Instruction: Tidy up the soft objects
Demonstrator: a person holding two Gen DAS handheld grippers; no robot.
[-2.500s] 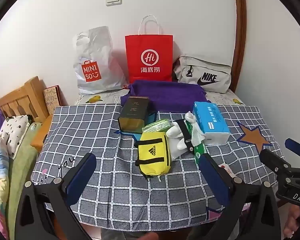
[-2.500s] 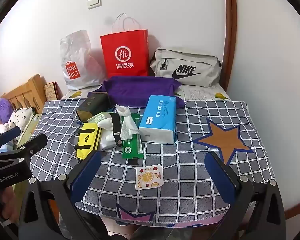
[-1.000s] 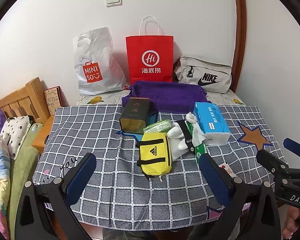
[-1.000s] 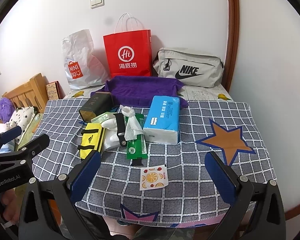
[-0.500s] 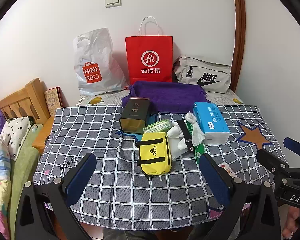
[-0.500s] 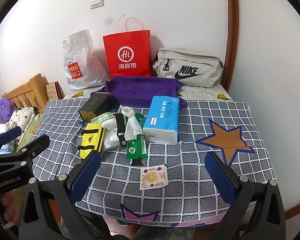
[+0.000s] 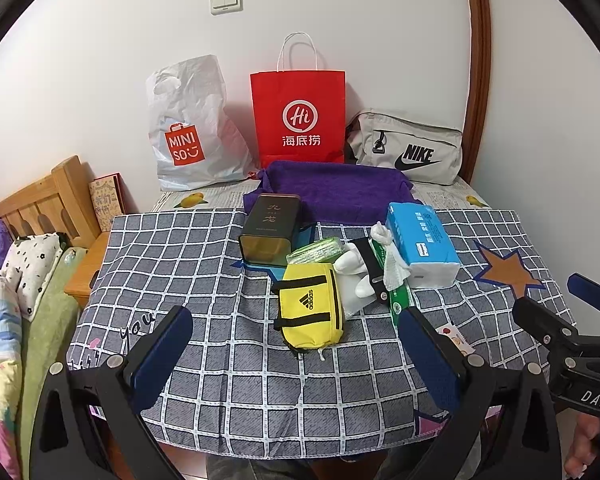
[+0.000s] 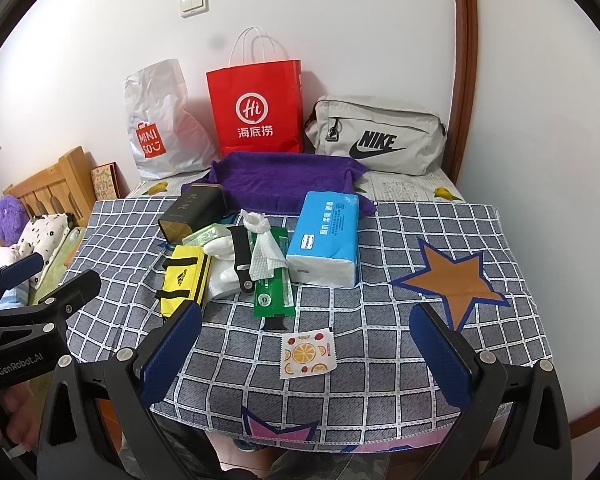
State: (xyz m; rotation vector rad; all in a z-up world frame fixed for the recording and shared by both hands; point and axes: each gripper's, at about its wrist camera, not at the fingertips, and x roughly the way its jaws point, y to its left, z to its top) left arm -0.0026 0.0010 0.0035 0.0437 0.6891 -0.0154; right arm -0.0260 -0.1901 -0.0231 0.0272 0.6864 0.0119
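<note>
- Left gripper [image 7: 296, 354] and right gripper [image 8: 306, 346], fingers spread and empty, hover at the worktop's [image 8: 400, 392] six o'clock edge, apparently poised to start.
- Yellow pouch [image 7: 310, 312], tissue pack [image 8: 326, 240] cluster centrally, purple towel [image 8: 284, 178] at twelve.

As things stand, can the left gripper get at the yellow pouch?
Probably yes. The left gripper is open, and the yellow pouch lies straight ahead between its fingers' line, at the near edge of the pile. Only bare checked cloth lies between them.
</note>
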